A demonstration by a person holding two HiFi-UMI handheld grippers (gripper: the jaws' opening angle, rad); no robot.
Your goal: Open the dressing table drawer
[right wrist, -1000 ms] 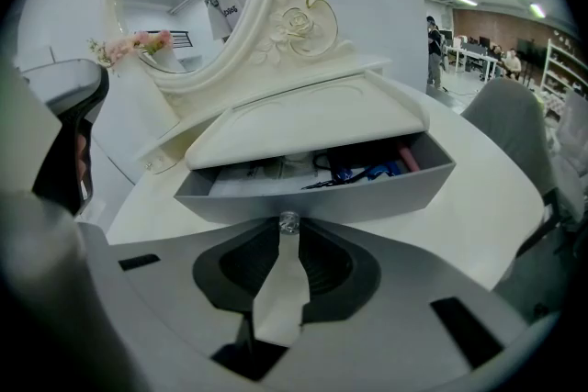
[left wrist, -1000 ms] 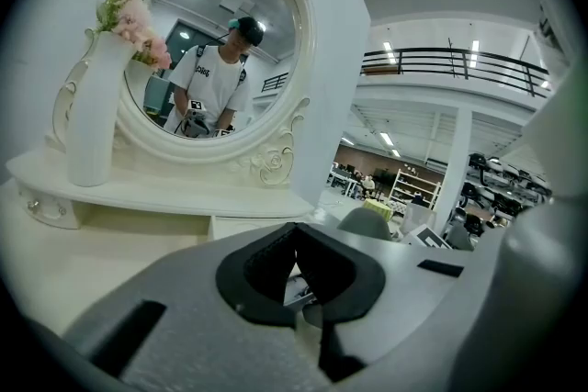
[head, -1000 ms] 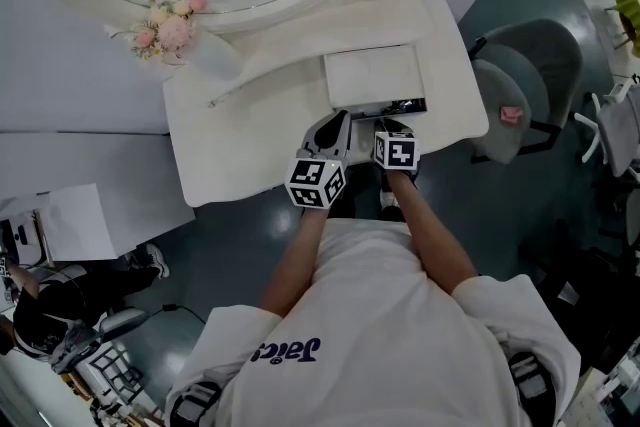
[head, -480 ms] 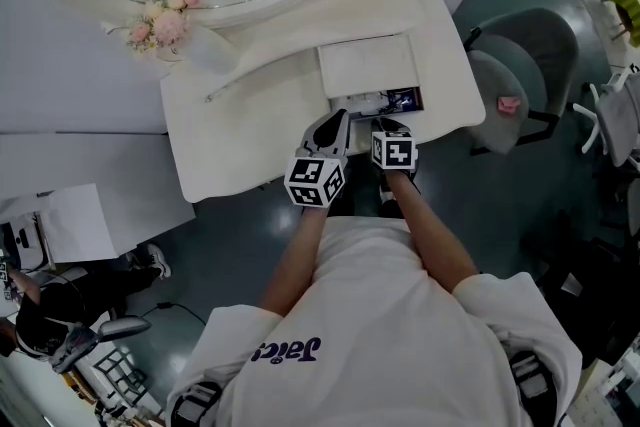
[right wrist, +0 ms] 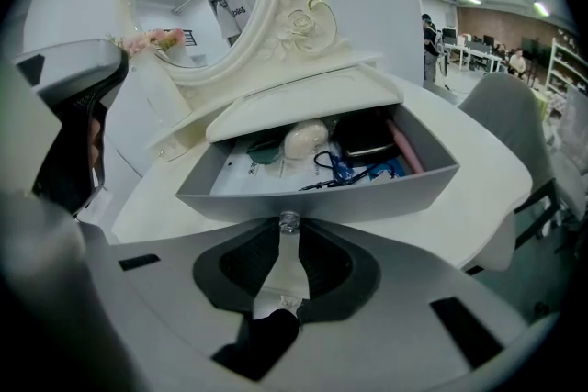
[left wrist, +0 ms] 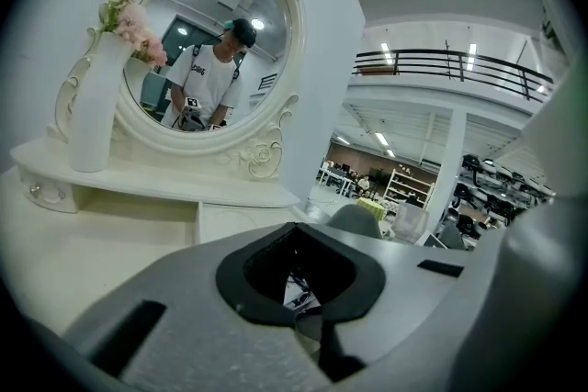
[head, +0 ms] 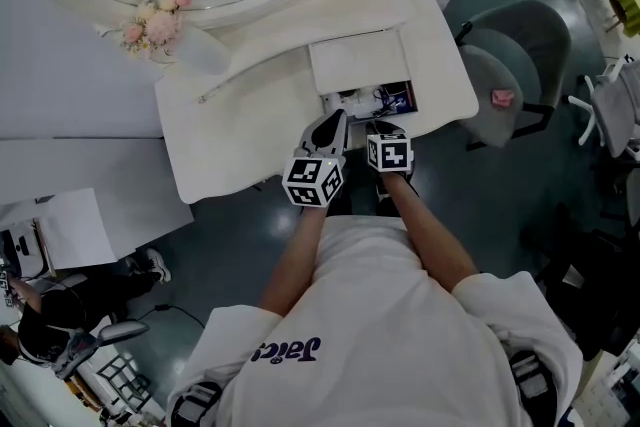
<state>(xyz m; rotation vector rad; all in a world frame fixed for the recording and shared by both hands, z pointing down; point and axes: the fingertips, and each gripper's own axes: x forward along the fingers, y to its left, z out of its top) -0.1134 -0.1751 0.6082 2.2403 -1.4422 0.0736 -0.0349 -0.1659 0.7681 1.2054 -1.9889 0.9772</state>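
Our right gripper (right wrist: 288,232) is closed on the small clear knob (right wrist: 288,220) in the middle of the drawer (right wrist: 386,184) front. Our left gripper (left wrist: 296,239) waits beside it, jaws together and nothing in them. The knob looks smooth and slippery, so we judge that a firm, straight pull is best. The drawer stands partly out of the white dressing table (head: 240,135) and seems light and stiff. We can read no label on the small things inside.
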